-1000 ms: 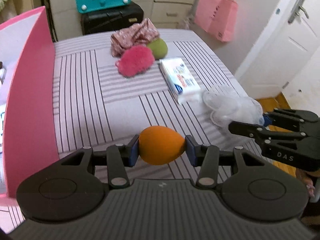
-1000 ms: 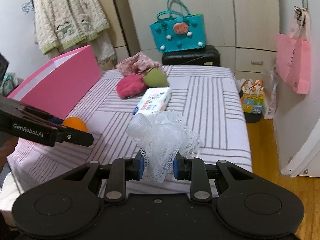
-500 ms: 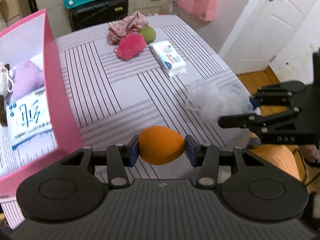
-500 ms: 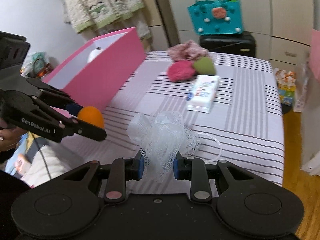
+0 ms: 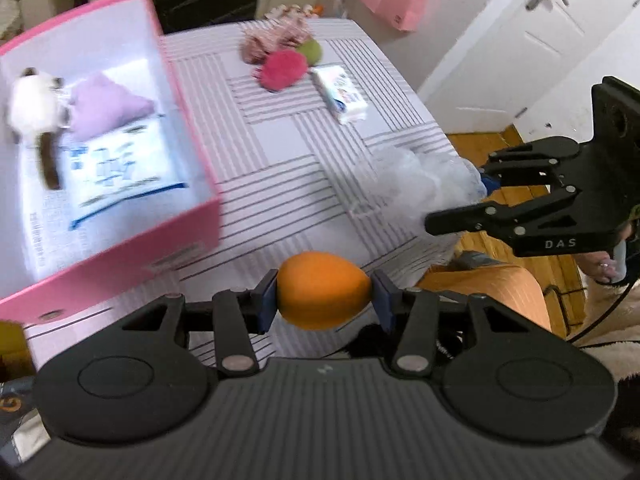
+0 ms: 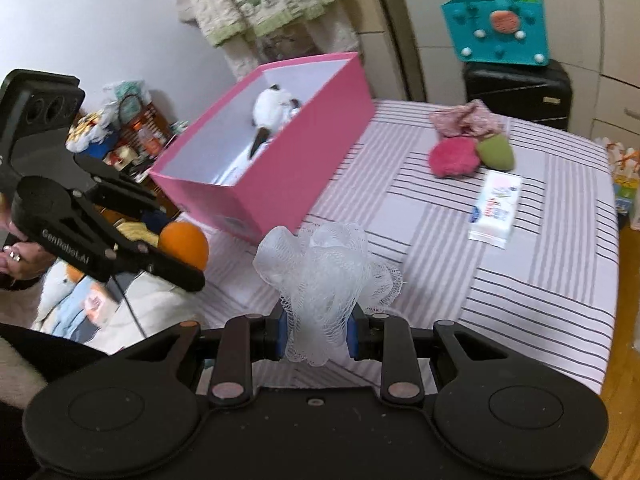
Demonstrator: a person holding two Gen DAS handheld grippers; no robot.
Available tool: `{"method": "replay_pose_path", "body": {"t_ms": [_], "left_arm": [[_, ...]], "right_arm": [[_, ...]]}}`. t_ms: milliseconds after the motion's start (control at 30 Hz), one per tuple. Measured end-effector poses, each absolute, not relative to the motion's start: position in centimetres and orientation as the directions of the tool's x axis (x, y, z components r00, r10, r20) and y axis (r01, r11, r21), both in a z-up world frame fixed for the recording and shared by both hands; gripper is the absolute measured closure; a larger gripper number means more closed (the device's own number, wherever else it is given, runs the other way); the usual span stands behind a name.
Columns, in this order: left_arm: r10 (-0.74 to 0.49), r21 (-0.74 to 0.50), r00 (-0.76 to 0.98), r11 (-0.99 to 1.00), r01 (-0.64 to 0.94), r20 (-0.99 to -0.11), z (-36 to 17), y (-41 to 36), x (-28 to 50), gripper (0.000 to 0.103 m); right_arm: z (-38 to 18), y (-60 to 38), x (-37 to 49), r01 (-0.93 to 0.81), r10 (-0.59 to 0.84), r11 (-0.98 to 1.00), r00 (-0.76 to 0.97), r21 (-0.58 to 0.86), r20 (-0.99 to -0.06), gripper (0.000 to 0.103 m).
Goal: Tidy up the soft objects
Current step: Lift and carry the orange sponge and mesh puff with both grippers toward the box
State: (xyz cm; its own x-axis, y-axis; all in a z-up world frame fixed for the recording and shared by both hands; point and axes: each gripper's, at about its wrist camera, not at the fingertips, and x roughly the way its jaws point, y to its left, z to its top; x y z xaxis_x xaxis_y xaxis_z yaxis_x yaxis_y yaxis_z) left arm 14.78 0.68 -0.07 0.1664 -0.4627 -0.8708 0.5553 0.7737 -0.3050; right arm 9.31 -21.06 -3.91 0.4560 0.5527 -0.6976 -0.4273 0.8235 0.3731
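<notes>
Soft, even, fairly bright room light in both views. Motion blur smears the pink box [image 5: 120,184] and far objects in the left wrist view. Fisheye curvature bends the edges; corners darken. Faint, soft shadows.

1. The left gripper [image 5: 325,296] clamps an orange sponge [image 5: 323,289] between its blue pads, above the near edge of a striped table [image 5: 280,152].
2. A pink box [image 5: 188,120] stands open at the left; inside lie a white plush toy [image 5: 30,100], a purple pouch [image 5: 104,110] and a printed packet [image 5: 116,168].
3. At the right, the right gripper [image 5: 476,200] holds a white mesh puff [image 5: 416,180].
4. Farther back sit a pink fuzzy ball [image 5: 282,70], a green sponge [image 5: 312,50], floral cloth [image 5: 276,36] and a tissue pack [image 5: 340,94].
</notes>
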Motion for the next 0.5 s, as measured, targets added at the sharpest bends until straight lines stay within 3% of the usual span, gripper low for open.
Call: {"method": "replay_pose_path", "body": {"t_ms": [133,500], "left_arm": [[-0.447,-0.253,0.270,0.805,0.537,-0.853,1.8,3.4,14.4,0.056],[-0.464,-0.220,0.487,0.851,0.477,-0.740,3.9,8.7,16.6,0.055]], "right_arm": [[-2.8,-19.4,10.1,-0.469,0.586,0.793,0.411,0.389,-0.698,0.071],[1.5,-14.2,13.6,-0.620,0.719,0.664,0.374,0.418,-0.586,0.071]]}}
